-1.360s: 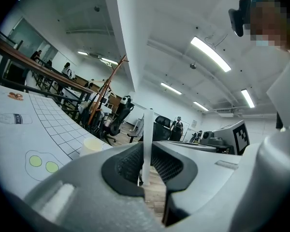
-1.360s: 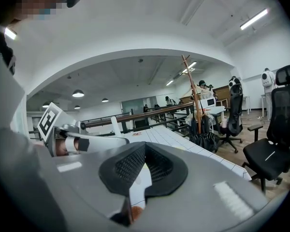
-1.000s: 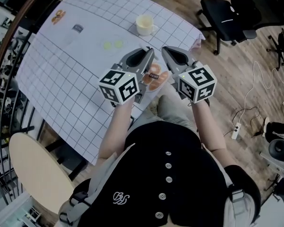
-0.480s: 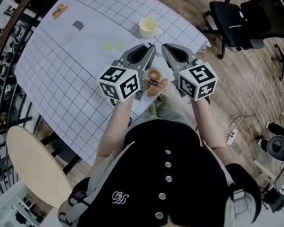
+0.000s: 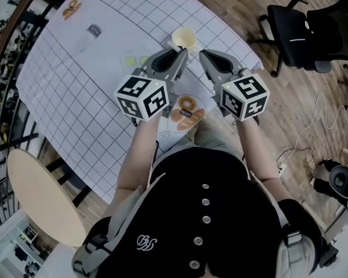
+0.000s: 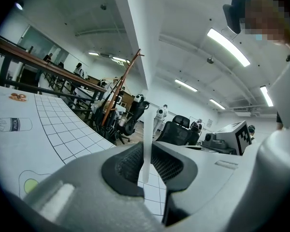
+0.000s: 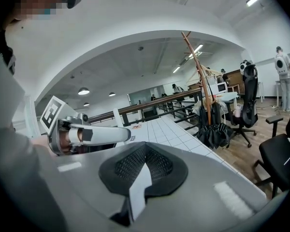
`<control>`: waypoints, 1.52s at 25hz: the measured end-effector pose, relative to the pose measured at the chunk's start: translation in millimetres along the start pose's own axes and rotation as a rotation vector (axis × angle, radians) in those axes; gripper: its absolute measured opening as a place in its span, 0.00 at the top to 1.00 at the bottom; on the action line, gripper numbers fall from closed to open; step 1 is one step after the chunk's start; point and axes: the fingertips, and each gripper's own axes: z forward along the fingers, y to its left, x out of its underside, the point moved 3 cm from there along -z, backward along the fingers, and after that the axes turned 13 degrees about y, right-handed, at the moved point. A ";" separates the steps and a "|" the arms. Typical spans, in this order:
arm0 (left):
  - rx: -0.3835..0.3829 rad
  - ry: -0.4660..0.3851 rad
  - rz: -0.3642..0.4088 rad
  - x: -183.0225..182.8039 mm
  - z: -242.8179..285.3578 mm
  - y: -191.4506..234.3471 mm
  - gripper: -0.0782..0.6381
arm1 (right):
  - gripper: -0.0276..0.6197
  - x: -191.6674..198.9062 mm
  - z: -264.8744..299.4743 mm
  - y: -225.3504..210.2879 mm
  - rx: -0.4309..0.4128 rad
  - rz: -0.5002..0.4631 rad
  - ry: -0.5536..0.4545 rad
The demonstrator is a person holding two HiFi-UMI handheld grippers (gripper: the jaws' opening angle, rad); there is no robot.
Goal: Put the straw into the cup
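Note:
My left gripper is shut on a white straw, which stands upright between the pads and runs up out of the left gripper view. My right gripper is shut on a white paper strip. The cream cup stands on the gridded tablecloth just beyond both gripper tips in the head view. The two grippers sit side by side, a little apart. In the head view the straw cannot be made out.
The cloth carries printed pictures: a plate of pastries below the grippers, green dots and a milk carton to the left. Black office chairs stand at the right. A round beige seat is at lower left.
Both grippers have moved together away from the person towards the cup. The printed plate, partly covered before, now shows below them. Both grips are unchanged.

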 end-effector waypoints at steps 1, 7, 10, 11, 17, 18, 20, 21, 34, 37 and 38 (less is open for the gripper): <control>-0.007 -0.001 -0.005 -1.8 2.7 4.2 0.82 | 0.95 -1.5 3.6 -3.2 -0.006 0.000 0.003; -0.045 -0.005 -0.038 -12.3 21.3 25.4 0.82 | 0.95 -11.1 23.1 -23.4 -0.043 -0.002 0.032; -0.054 -0.013 -0.053 -15.2 29.7 37.1 0.82 | 0.95 -14.8 32.8 -34.6 -0.052 -0.004 0.035; -0.058 -0.016 -0.056 -16.2 31.6 40.5 0.82 | 0.95 -16.2 35.8 -38.6 -0.054 -0.003 0.036; -0.107 -0.015 -0.067 -18.3 38.8 58.8 0.82 | 0.95 -20.0 50.2 -57.2 -0.071 0.025 0.040; -0.112 -0.016 -0.069 -18.4 40.6 61.8 0.82 | 0.95 -19.4 52.6 -59.9 -0.071 0.029 0.041; -0.119 -0.009 -0.069 -17.4 44.7 66.8 0.82 | 0.95 -17.2 57.7 -64.8 -0.075 0.040 0.046; -0.121 -0.003 -0.066 -16.4 46.9 68.9 0.82 | 0.95 -15.7 60.3 -66.8 -0.077 0.045 0.049; -0.154 0.077 -0.078 7.4 66.7 83.6 0.82 | 0.95 10.8 78.8 -80.5 -0.108 0.132 0.070; -0.151 0.096 -0.058 11.4 71.0 81.8 0.82 | 0.95 15.2 80.2 -83.4 -0.109 0.144 0.069; -0.153 0.102 -0.051 12.5 72.4 81.4 0.82 | 0.95 16.7 80.5 -84.0 -0.109 0.148 0.067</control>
